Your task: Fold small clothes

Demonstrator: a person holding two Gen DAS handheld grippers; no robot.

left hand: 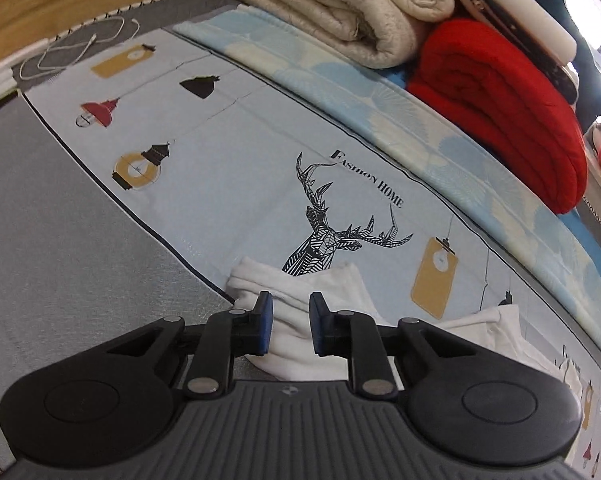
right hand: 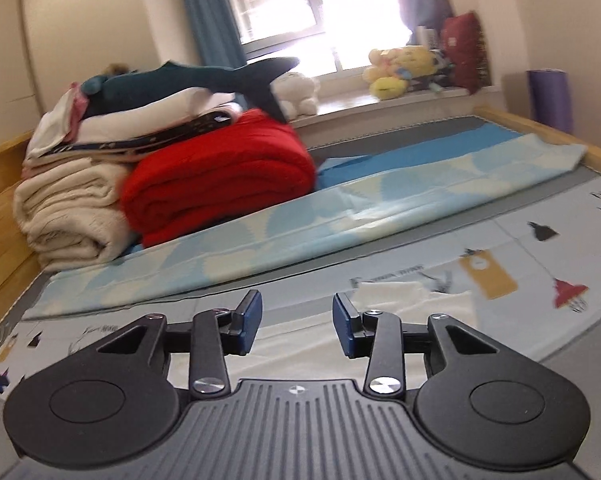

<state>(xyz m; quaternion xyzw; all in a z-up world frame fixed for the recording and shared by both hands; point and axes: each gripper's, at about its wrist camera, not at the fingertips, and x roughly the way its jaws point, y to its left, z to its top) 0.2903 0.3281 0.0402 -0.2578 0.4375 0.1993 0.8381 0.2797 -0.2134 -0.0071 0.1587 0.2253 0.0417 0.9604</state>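
Deer print (left hand: pixel 320 236) left view only; shark plush (right hand: pixel 204 80) right only.

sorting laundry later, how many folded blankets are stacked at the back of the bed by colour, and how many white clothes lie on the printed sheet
Red folded blanket: 1
Cream folded blanket: 1
White clothes: 2, one folded piece in front of the left gripper, one white garment to its right
Total: 4
The pile above the blankets holds more folded items, too overlapped to count.

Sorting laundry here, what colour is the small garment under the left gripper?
White garment, clearest in the left wrist view.
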